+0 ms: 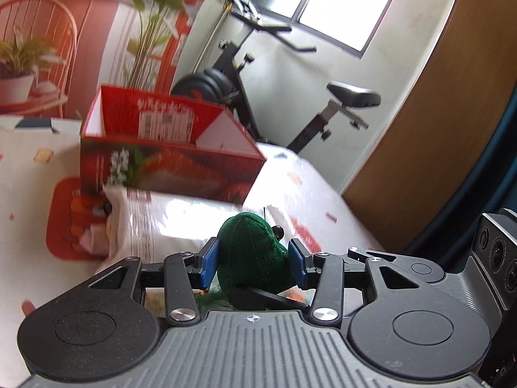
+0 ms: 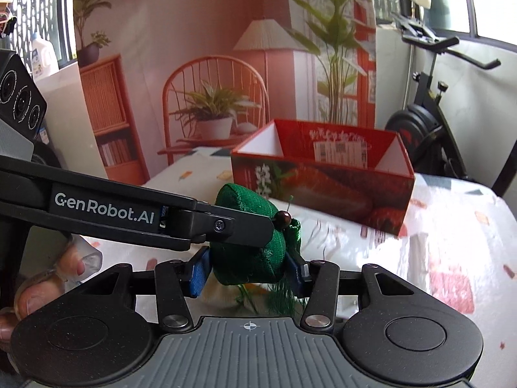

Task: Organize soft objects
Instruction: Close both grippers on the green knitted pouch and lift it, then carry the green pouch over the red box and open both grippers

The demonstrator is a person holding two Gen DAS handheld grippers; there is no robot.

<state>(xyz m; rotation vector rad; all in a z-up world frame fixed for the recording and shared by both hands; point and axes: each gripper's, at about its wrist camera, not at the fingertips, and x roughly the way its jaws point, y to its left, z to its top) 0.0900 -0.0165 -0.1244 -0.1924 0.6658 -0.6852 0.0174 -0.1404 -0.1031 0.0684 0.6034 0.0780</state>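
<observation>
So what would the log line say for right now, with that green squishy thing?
left gripper: shut on green pouch | right gripper: shut on green pouch | pouch: off the table | red box: open, behind

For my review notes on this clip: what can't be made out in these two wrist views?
- Red box interior: both views, its near wall hides the floor.
- Green plush underside: both views, left gripper and right gripper bodies cover it.
- White package print: left view, blurred and glared.
- Box label text: too small.
</observation>
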